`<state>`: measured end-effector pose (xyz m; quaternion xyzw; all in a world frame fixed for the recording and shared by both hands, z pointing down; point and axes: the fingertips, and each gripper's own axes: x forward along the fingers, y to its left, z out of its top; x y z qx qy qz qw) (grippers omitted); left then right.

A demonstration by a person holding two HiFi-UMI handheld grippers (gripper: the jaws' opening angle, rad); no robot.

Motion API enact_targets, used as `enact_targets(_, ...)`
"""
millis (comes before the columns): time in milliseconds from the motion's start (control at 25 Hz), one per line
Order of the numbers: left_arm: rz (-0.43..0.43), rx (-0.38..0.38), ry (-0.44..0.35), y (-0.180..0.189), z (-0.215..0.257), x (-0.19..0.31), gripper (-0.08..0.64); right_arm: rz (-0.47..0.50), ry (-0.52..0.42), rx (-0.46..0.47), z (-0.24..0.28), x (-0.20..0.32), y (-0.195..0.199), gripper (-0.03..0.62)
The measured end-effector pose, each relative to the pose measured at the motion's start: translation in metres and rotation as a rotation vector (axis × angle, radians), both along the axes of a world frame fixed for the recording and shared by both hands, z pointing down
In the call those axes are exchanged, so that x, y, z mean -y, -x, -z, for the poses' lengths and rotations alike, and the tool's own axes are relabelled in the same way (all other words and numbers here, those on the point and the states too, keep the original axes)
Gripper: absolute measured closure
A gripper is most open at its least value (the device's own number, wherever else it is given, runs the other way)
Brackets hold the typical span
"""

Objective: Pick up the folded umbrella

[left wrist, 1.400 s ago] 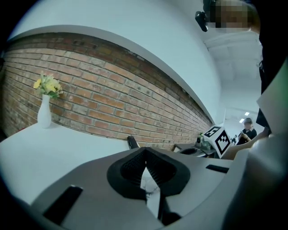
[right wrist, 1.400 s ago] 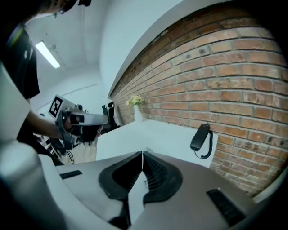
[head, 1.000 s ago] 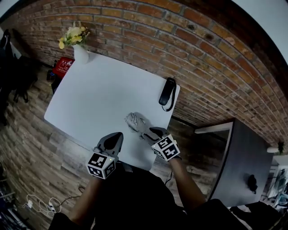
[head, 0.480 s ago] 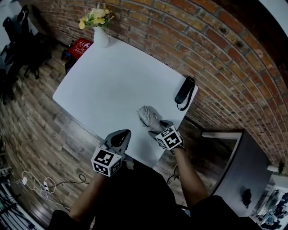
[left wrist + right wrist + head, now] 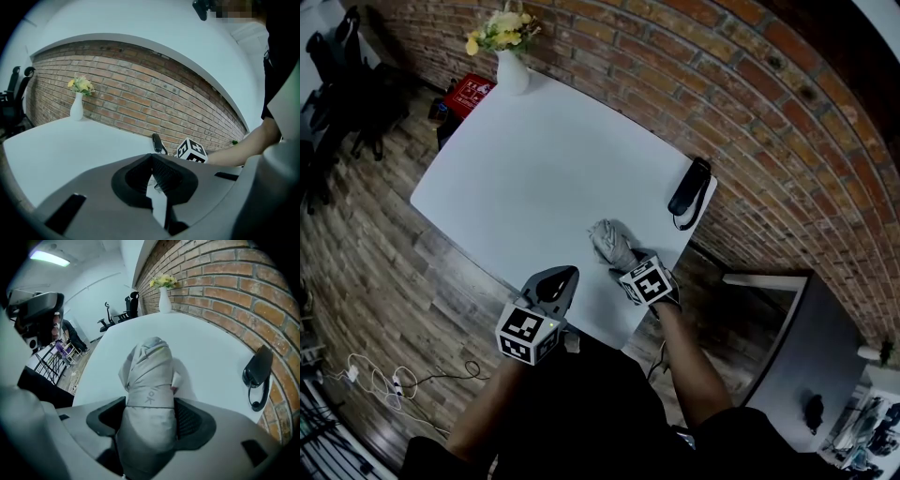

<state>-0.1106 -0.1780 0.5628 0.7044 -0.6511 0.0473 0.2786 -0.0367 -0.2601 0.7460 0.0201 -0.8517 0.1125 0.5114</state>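
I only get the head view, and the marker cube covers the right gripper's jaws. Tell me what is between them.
Observer: In the right gripper view, the folded umbrella lies between the jaws of the right gripper. They have just been opening and stand wide, one on each side of it, not clamped.
Operator: Now report the left gripper's jaws.
Observer: In the left gripper view, the left gripper has its jaw tips together, with nothing between them.
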Motion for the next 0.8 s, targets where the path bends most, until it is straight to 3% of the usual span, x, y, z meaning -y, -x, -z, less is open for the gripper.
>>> enact_targets(280,-0.001,-0.002,-0.002,0.005,0.001,0.004,0.548,0.034,-0.086,-0.052,0.003,-0.003,0.000,0.280)
enact_targets(480,-0.009,-0.001,-0.007,0.010,0.004,0.005,0.548,0.017,-0.091,-0.048,0.004,-0.001,0.000,0.311)
enact_targets(800,-0.031,0.008,-0.030,0.015,0.011,0.005,0.548,-0.089,-0.063,0.040,0.019,0.000,-0.002,0.318)
